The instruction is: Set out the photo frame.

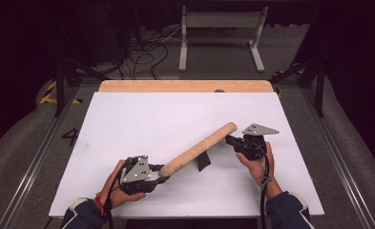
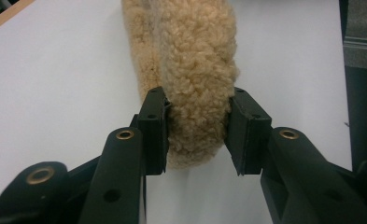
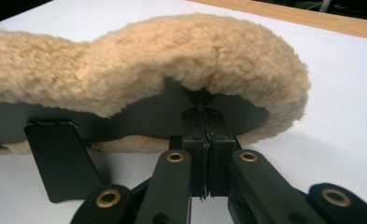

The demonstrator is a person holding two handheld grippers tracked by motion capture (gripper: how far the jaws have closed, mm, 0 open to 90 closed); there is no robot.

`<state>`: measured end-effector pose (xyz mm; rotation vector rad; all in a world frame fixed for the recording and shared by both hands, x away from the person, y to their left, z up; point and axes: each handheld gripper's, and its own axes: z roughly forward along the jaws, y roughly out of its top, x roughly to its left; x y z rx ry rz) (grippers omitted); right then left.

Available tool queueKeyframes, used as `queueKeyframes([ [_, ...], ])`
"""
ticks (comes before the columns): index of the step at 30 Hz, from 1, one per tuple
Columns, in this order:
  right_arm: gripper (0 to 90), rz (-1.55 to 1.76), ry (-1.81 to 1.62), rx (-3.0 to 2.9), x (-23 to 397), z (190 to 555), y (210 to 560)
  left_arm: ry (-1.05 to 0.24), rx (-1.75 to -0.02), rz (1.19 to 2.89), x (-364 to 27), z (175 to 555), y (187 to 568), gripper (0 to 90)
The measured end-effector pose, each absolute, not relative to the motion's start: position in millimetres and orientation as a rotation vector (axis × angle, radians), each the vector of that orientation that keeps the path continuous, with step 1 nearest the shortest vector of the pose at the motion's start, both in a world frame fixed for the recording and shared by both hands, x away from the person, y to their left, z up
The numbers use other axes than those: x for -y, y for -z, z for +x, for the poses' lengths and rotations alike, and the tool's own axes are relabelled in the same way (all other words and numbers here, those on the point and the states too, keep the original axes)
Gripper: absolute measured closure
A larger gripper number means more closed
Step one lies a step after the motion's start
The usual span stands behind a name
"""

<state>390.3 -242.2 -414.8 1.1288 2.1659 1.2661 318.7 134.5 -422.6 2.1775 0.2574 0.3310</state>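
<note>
Gripping one end of the fleece pad (image 2: 190, 70) between its two black jaws, our left gripper (image 1: 149, 175) sits at the near left of the white table (image 1: 128, 124); in the left gripper view the woolly end is squeezed from both sides, the pads pressing into the curls. From there the fleece pad runs as a long tan roll diagonally across the table, rising toward the far right. At that far end we have our right gripper (image 1: 229, 140) with its jaws pressed tight together on a thin dark lining (image 3: 144, 114) that shows under the fleece in the right gripper view. A black strap (image 1: 203, 161) hangs from the underside of the pad about midway along, down toward the table. Both of our hands (image 1: 257, 167) come in from the near edge, well apart, with the pad stretched between the two grippers. Beyond the table's far wooden edge (image 1: 185, 86) lies a grey floor with cables (image 1: 144, 57) and a white frame (image 1: 221, 33).
</note>
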Motion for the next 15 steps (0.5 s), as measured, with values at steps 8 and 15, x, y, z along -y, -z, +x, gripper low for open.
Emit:
queueKeyframes([
  [8, 87.3, 1.121, -1.282, -2.171, 238.2, 388.8, 413.1, -0.318, -0.214, 2.184, -126.9, 309.4, 422.9, 63.0],
  [15, 85.3, 1.095, -1.29, -2.187, 233.4, 386.1, 411.2, -0.32, -0.178, 2.194, -119.8, 303.9, 422.3, 63.1],
])
